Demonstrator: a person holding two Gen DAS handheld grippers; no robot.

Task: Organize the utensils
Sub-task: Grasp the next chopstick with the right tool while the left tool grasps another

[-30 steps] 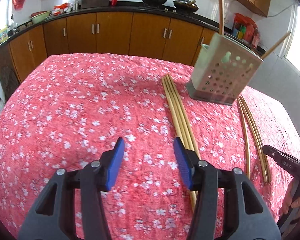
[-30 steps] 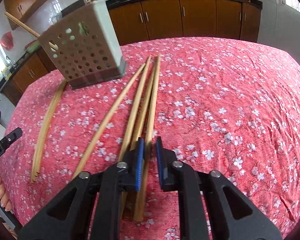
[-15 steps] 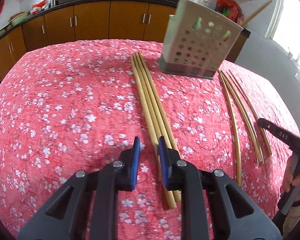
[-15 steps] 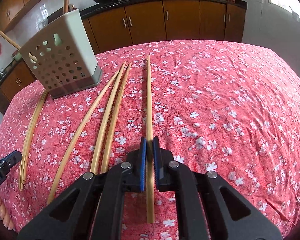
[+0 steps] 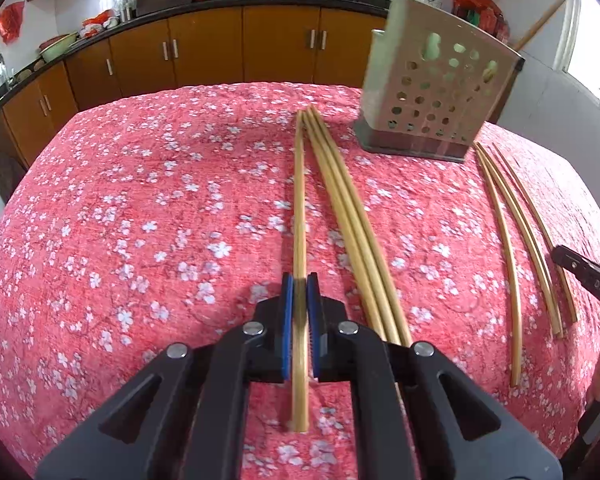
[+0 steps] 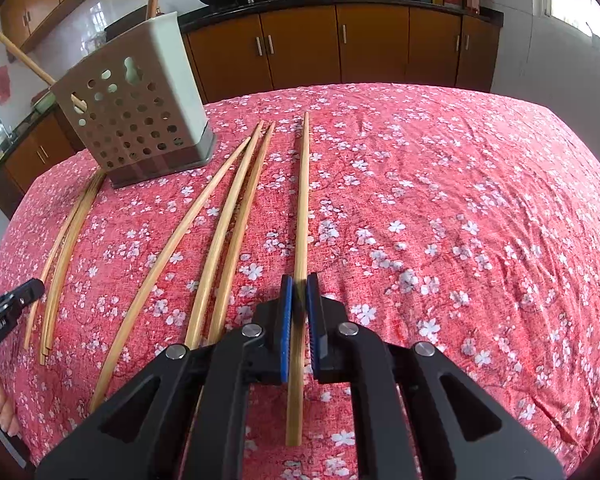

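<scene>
On the floral desk (image 5: 140,200), each gripper is clamped on one chopstick: left gripper (image 5: 299,300) on its chopstick (image 5: 299,200), right gripper (image 6: 299,300) likewise (image 6: 303,200); perforated holder (image 6: 140,112) stands behind the loose chopsticks (image 6: 228,224).

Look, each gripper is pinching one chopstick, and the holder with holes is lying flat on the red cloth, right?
Not quite. The holder stands upright on the red cloth, as the right wrist view shows. The left gripper and right gripper do each pinch one chopstick.
</scene>
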